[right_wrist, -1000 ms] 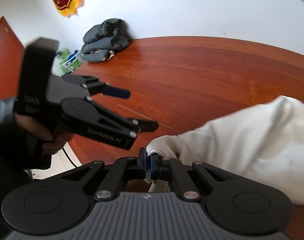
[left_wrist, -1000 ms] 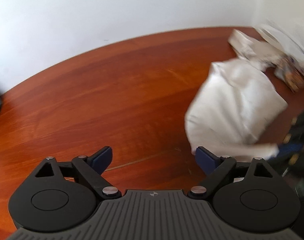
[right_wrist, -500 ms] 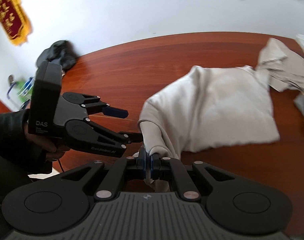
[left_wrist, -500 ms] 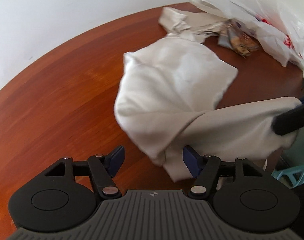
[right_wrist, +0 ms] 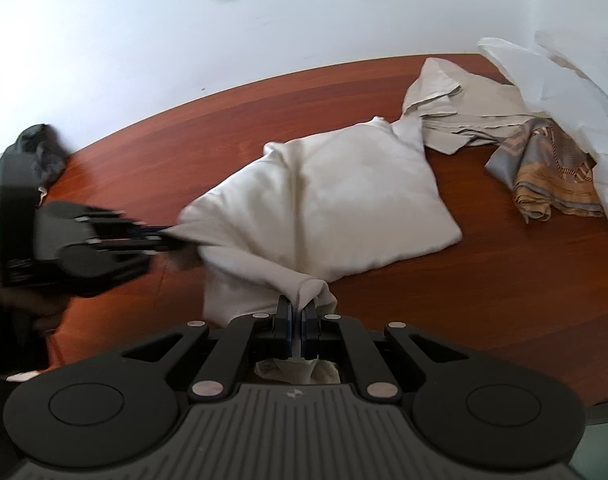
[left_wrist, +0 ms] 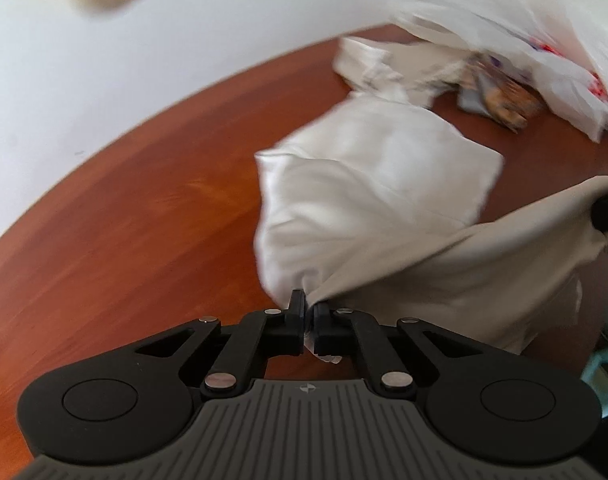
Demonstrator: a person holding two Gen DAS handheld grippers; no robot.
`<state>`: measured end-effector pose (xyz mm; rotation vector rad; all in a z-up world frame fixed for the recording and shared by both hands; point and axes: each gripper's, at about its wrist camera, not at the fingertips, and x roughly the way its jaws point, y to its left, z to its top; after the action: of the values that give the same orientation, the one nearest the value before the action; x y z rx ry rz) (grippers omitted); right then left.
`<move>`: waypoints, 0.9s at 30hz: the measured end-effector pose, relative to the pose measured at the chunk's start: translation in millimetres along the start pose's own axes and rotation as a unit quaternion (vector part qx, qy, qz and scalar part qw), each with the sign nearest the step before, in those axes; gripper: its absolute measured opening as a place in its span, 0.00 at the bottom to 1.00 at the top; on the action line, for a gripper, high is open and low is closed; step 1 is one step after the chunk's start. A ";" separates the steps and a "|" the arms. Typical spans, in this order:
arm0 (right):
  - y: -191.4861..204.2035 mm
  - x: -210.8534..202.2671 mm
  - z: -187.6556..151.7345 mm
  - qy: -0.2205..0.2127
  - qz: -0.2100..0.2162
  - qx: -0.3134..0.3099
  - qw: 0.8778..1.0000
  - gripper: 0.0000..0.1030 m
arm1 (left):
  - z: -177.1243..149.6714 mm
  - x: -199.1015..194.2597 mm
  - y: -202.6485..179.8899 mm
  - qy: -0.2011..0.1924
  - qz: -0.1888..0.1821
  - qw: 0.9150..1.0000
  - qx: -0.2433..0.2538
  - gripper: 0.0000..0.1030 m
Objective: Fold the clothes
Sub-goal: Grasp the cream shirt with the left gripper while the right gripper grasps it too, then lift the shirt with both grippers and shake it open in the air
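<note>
A cream-white garment (left_wrist: 375, 184) (right_wrist: 335, 192) lies bunched on the red-brown wooden table (left_wrist: 124, 240) (right_wrist: 503, 300). My left gripper (left_wrist: 308, 312) has its jaws closing, and the pads pinch a near corner of the cloth. From the right wrist view, the left gripper (right_wrist: 176, 242) grips the garment's left edge, held by a hand in a dark sleeve. My right gripper (right_wrist: 297, 312) is shut on another fold at the near edge. The cloth stretches between the two grips. One right gripper finger (left_wrist: 607, 212) shows at the right rim of the left wrist view.
A crumpled beige garment (right_wrist: 455, 108), a brown-grey patterned cloth (right_wrist: 551, 172) and a white plastic bag (right_wrist: 563, 92) sit at the far right. Dark clothes (right_wrist: 32, 152) lie at the far left edge. A white wall backs the table; a teal stool (left_wrist: 603, 368) stands below right.
My left gripper moved in to the garment and its jaws closed on the cloth's corner. The right gripper, still gripping the cloth, swung right and drew the garment along.
</note>
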<state>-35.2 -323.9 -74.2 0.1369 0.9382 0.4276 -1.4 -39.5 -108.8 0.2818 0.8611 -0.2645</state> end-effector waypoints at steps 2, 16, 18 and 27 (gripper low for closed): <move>0.2 7.2 7.9 -0.001 -0.005 -0.009 1.000 0.04 | -2.0 -9.4 14.7 -0.002 0.019 1.000 -0.023 0.04; 66.3 82.2 74.1 0.024 0.096 -0.126 0.987 0.04 | -61.7 -116.4 149.0 0.010 0.211 0.955 -0.207 0.04; 89.2 83.6 81.3 0.026 0.112 -0.146 0.983 0.04 | -71.4 -139.0 164.3 0.013 0.233 0.947 -0.219 0.04; 163.4 40.4 131.7 0.002 0.177 -0.223 0.959 0.04 | -77.5 -249.8 202.6 0.009 0.237 0.946 -0.220 0.04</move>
<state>43.3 -149.6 21.6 -0.1113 0.7999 0.9603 -143.0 204.5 64.0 0.0655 0.8204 0.3783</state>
